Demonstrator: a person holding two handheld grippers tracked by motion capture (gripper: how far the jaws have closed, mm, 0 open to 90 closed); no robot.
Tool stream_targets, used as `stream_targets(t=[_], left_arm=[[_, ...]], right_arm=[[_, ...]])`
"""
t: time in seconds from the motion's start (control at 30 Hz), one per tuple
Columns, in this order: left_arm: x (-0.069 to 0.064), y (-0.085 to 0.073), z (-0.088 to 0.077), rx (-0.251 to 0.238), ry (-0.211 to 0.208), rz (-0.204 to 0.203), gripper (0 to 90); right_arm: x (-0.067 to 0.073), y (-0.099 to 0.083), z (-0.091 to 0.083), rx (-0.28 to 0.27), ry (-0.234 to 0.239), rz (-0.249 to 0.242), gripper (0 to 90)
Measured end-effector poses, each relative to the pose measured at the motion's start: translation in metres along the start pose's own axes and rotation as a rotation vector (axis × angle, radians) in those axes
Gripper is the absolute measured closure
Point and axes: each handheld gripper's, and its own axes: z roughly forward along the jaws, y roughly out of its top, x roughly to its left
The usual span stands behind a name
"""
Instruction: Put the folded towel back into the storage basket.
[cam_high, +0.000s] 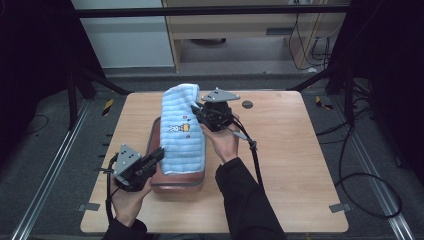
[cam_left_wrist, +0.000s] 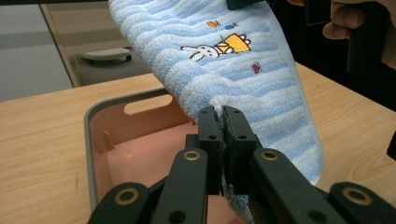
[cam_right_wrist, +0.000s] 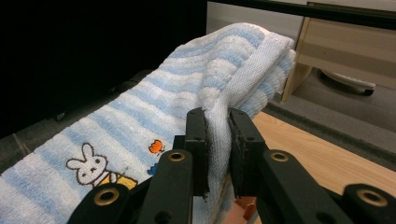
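Note:
A blue and white striped towel (cam_high: 181, 131) with a small rabbit picture hangs stretched over a pink tray (cam_high: 180, 181) with a grey rim. My left gripper (cam_high: 159, 154) is shut on the towel's near corner (cam_left_wrist: 219, 103), low over the tray (cam_left_wrist: 98, 140). My right gripper (cam_high: 196, 111) is shut on the towel's far edge (cam_right_wrist: 218, 116) and holds it lifted above the table. The rabbit picture (cam_right_wrist: 93, 169) lies on the towel's upper face, left of the right jaws.
The wooden table (cam_high: 300, 165) has bare surface right and left of the tray. A round dark cap (cam_high: 247, 104) sits in the table near its far edge. A cabinet and cables stand on the floor beyond the table.

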Motion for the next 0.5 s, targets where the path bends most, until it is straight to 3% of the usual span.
stream_targets(t=[0.5], left_arm=[[0.017,-0.021,0.019,0.088,0.027,0.001,86.4]], right_arm=[[0.001,-0.027,0.036,0.049,0.0,0.018,79.5]])
